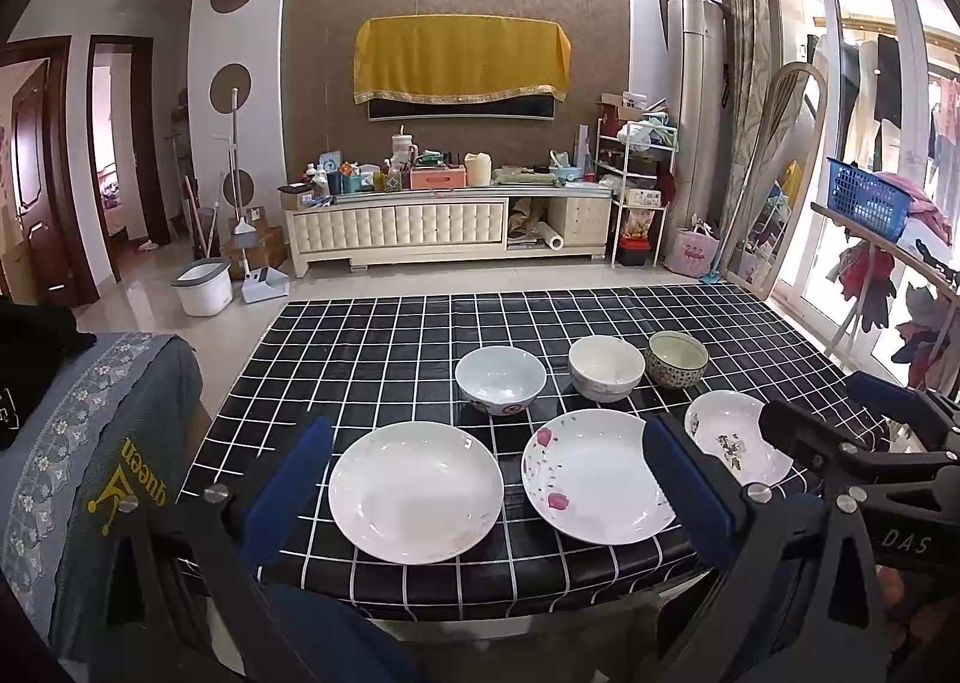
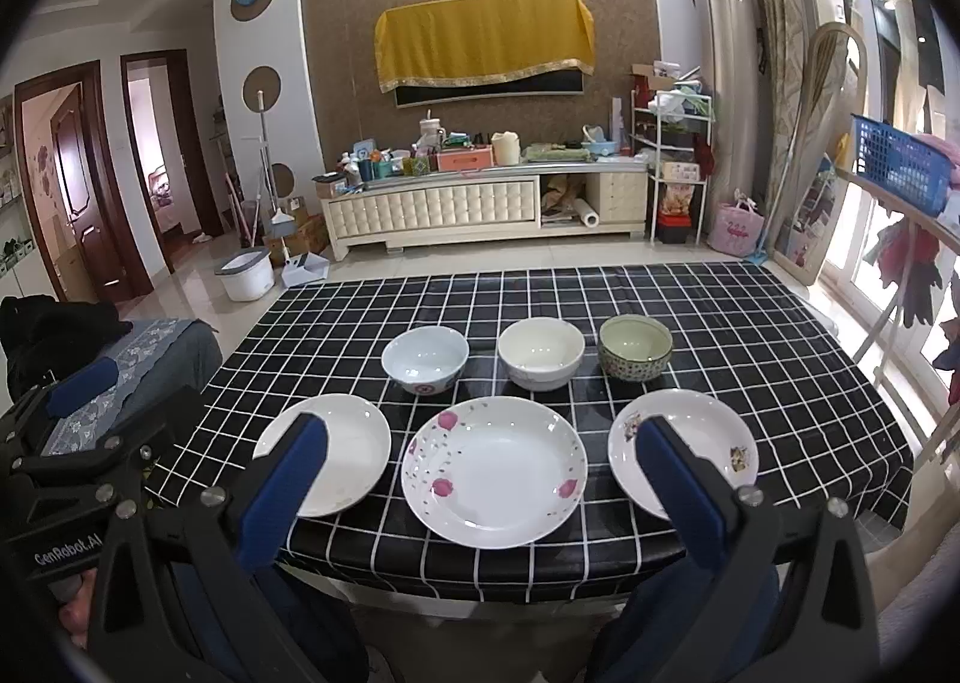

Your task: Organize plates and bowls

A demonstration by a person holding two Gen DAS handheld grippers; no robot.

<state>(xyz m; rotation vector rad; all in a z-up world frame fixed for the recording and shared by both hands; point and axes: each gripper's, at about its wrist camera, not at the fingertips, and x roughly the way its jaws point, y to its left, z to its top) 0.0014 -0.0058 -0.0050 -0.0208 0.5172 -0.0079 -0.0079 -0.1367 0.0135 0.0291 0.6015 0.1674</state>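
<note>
- We hold the left tool [image 1: 486,485] with its blue-padded fingers spread wide, nothing between them, above the near edge of the desk [image 1: 384,347], which is covered in a black cloth with a white grid.
- Our right tool [image 2: 480,479] is likewise spread wide and empty, above the same edge.
- Between the left tool's fingers lies a plain white plate [image 1: 416,492], shallow and round.
- Just beside it, partly behind that tool's right finger, is a white plate with pink flowers [image 1: 591,476]; in the right wrist view it sits centred between the right tool's fingers [image 2: 494,470].
- Right of that lies a smaller white plate with little printed figures [image 2: 696,443], partly hidden by the right tool's right finger.
- Beyond the plates, farther from both tools, three bowls stand upright in a row, each apart from the next: a pale blue-white bowl with a patterned base [image 2: 425,359], a cream-white bowl [image 2: 541,353], and a green patterned bowl [image 2: 635,347].
- All six pieces look empty.
</note>
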